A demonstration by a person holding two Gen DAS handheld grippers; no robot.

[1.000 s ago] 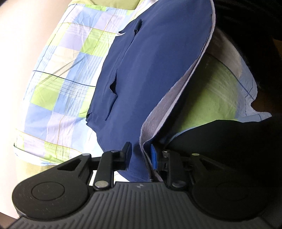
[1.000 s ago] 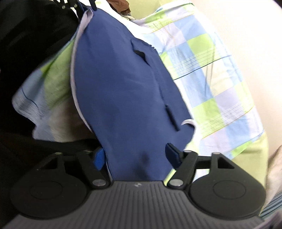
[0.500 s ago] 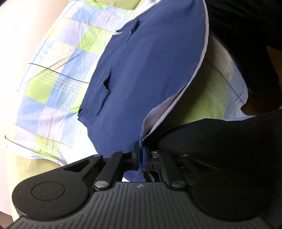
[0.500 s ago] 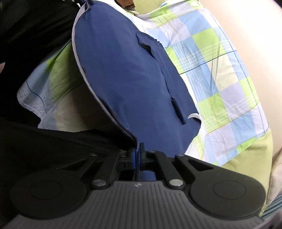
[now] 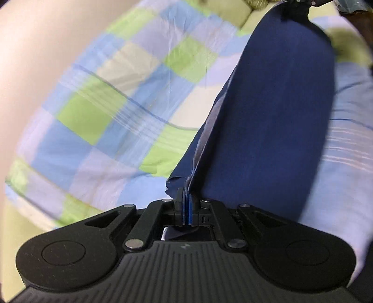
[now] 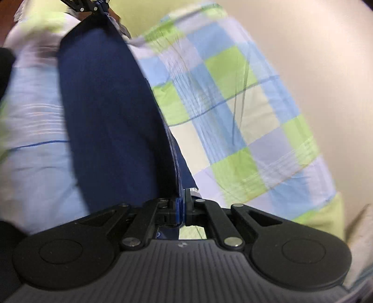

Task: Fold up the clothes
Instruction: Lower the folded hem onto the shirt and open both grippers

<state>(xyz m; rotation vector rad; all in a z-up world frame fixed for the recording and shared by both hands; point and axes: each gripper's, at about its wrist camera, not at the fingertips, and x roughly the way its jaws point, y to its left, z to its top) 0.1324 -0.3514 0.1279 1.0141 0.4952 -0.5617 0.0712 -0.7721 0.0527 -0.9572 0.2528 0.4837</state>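
Observation:
A navy blue garment (image 5: 275, 111) with a pale grey inner side lies over a checked sheet (image 5: 112, 98) and is folded over itself lengthwise. My left gripper (image 5: 186, 198) is shut on its near edge, blue pads pressed together on the cloth. In the right wrist view the same garment (image 6: 109, 116) stretches away from my right gripper (image 6: 182, 200), which is shut on its opposite end. Each gripper shows small at the far top of the other's view: the right gripper (image 5: 300, 4) and the left gripper (image 6: 86, 5).
The checked blue, green and white sheet (image 6: 233, 111) covers a surface with a plain green layer (image 6: 326, 216) under it. A pale wall (image 5: 30, 46) lies beyond the sheet's edge. Dark clothing of a person (image 6: 5, 67) shows at the left border.
Both grippers closed on the garment's edge, then lifted it and carried it across, so the navy cloth now lies doubled over. The views are blurred by motion.

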